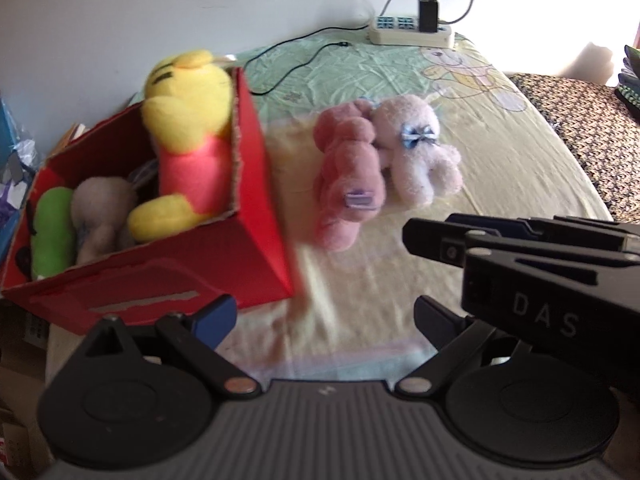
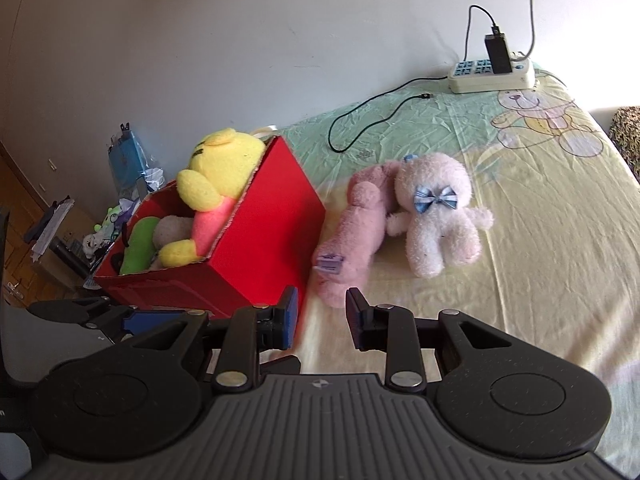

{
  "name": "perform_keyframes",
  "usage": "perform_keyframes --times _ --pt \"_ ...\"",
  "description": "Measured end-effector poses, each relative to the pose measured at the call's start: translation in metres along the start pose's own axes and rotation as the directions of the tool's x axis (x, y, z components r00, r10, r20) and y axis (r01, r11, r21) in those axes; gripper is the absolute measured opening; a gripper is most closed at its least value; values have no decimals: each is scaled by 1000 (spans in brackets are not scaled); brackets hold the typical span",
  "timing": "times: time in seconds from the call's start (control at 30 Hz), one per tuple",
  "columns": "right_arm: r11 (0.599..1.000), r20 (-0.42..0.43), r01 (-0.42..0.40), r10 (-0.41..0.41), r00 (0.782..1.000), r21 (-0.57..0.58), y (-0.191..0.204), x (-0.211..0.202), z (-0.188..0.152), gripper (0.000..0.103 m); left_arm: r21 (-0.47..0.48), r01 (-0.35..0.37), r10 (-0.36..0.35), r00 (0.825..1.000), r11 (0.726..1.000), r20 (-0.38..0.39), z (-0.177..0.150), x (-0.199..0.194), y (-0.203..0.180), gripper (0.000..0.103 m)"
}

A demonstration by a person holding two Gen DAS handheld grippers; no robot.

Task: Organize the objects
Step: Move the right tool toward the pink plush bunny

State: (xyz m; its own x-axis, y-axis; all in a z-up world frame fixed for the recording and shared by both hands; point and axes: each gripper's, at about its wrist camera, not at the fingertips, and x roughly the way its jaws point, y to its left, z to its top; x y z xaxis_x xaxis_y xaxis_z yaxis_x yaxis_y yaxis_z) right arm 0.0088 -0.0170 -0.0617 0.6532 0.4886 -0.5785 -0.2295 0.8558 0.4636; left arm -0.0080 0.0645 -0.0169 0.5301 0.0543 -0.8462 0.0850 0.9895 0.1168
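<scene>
A red cardboard box [image 1: 256,184] [image 2: 276,236] stands on the bed and holds a yellow bear plush [image 1: 188,120] [image 2: 220,168], a green plush [image 1: 54,232] and a beige plush [image 1: 102,216]. Right of the box a dusty pink plush [image 1: 348,176] [image 2: 360,224] lies against a pale pink bear with a blue bow [image 1: 416,148] [image 2: 436,208]. My left gripper [image 1: 324,318] is open wide and empty, near the box's front corner. My right gripper [image 2: 322,314] [image 1: 436,252] points at the dusty pink plush from just short of it. Its jaws stand narrowly apart with nothing between them.
The bed sheet [image 2: 540,280] is pale yellow and green with a bear print. A white power strip [image 1: 412,30] [image 2: 492,74] with a black charger and a loose black cable [image 2: 360,128] lies at the far edge by the wall. A patterned blanket [image 1: 580,128] lies at right, clutter beyond the box at left.
</scene>
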Motion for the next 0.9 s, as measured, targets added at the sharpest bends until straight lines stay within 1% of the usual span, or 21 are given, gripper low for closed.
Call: perform_keyframes --times 0.07,0.23,0.3,0.4,0.53,0.57,0.63,0.7,0.8,0.83,0.9 --pt "1000 -6 6 -6 1000 22 -11 0 0 30 4 26 -26 1000 1000 -1 1 5 -7 94" --pt "996 -19 19 -17 1000 87 -38 0 1 30 23 63 -64 998 998 8 5 16 -22 92" --pt "995 -19 4 -2 1000 105 -46 1 6 30 22 72 -72 997 997 13 6 20 -25 92" --pt "990 -20 -32 35 999 136 -54 6 17 31 24 59 -60 998 998 31 6 25 -26 92" --pt "984 -53 -75 85 995 163 -58 28 33 31 12 48 -48 998 999 27 3 32 -21 92" --pt "982 -63 -87 99 993 167 -57 34 36 32 7 46 -47 999 999 26 2 33 -18 92" --pt "979 -95 -107 124 988 172 -54 50 43 38 -7 44 -44 999 999 20 -1 35 -14 92" --pt "977 -106 -116 136 985 177 -49 64 47 43 -15 35 -35 999 999 14 -4 35 -10 92" --pt "974 -122 -112 138 983 195 -43 85 52 47 -30 17 -17 1000 999 12 -9 34 -2 92" --pt "976 -136 -92 120 983 196 -41 92 52 47 -37 11 -11 1000 999 9 -11 34 1 92" --pt "983 -177 -25 57 983 183 -38 106 52 47 -52 1 -1 1000 999 5 -12 33 6 92"
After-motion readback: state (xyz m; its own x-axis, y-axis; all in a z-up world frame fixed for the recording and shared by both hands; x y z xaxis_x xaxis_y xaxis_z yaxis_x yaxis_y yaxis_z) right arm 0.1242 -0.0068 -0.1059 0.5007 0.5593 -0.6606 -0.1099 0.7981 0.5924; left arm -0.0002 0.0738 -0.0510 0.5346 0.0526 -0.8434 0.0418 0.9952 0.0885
